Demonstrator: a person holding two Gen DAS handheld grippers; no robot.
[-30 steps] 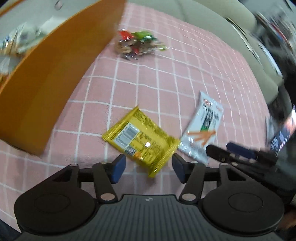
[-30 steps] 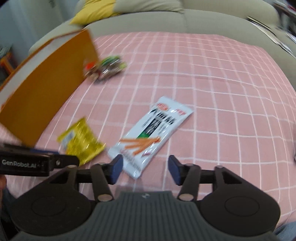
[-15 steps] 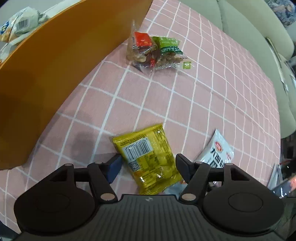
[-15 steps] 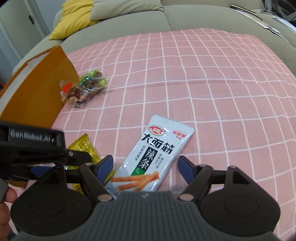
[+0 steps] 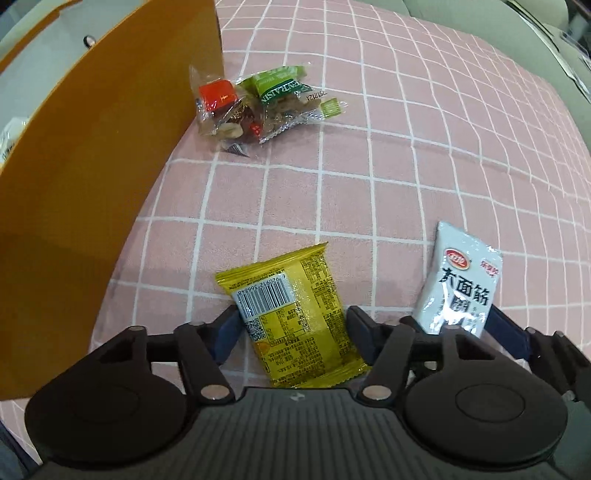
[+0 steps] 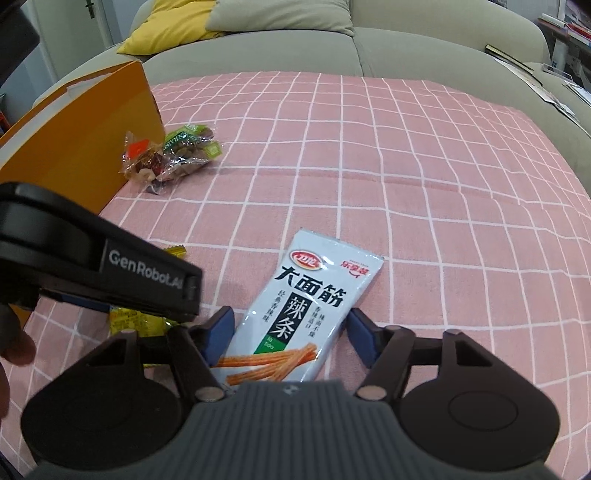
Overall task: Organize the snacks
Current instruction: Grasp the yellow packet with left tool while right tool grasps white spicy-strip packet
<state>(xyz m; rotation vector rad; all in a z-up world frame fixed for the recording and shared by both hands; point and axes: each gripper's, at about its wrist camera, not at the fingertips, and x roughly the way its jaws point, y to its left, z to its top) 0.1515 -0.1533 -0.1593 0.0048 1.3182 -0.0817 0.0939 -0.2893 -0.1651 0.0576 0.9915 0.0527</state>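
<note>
Left gripper (image 5: 291,326), jaws spread around yellow packet (image 5: 291,314); right gripper (image 6: 291,332), jaws spread around white packet (image 6: 299,314); orange box (image 5: 92,184) far left

Yellow packet (image 5: 295,317) flat, barcode up; white packet (image 6: 303,310) flat; clear mixed-snack bags (image 5: 258,103) beside orange box (image 5: 92,184).

Box (image 5: 92,177) left, mixed packets (image 5: 258,101) beside it (touching?), two pouches (image 5: 295,317) nearer

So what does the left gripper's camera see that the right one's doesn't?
Only the left wrist view shows the yellow packet's barcode, lying between the open left gripper. Only the right wrist view shows the sofa and yellow cushion. Both show the white spicy-strip packet between the open right gripper, the clear mixed-snack bags, orange box and pink checked cloth.
</note>
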